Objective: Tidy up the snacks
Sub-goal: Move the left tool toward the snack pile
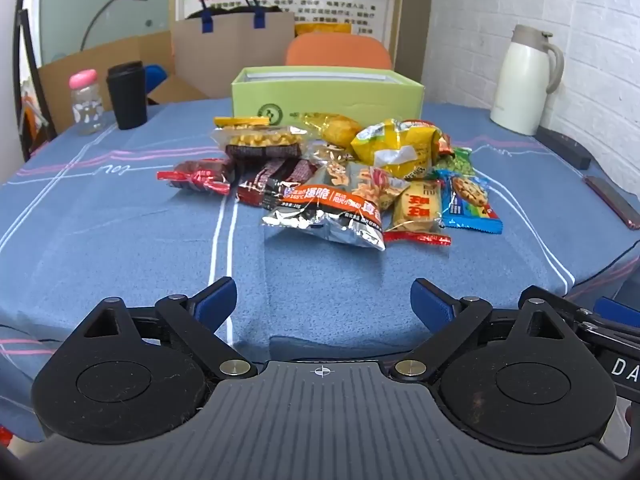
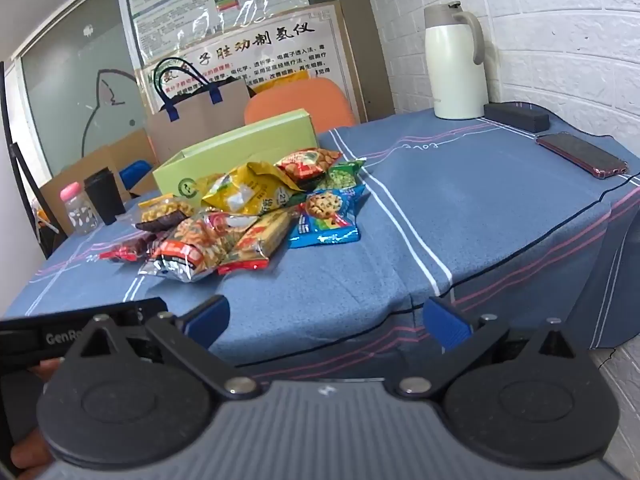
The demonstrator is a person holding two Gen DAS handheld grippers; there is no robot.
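Left gripper and right gripper both gape wide, nothing between the jaws. Snack pile sits just in front of the green box, untouched. Risk: overlapping slick foil packets, a pinch may drag neighbours or slip.

Looks like office or meeting room: frosted glass partition w/ cartoon decal at 10 o'clock, info posters at 12, white brick-pattern wall at 2, orange chair behind cloth-covered table.
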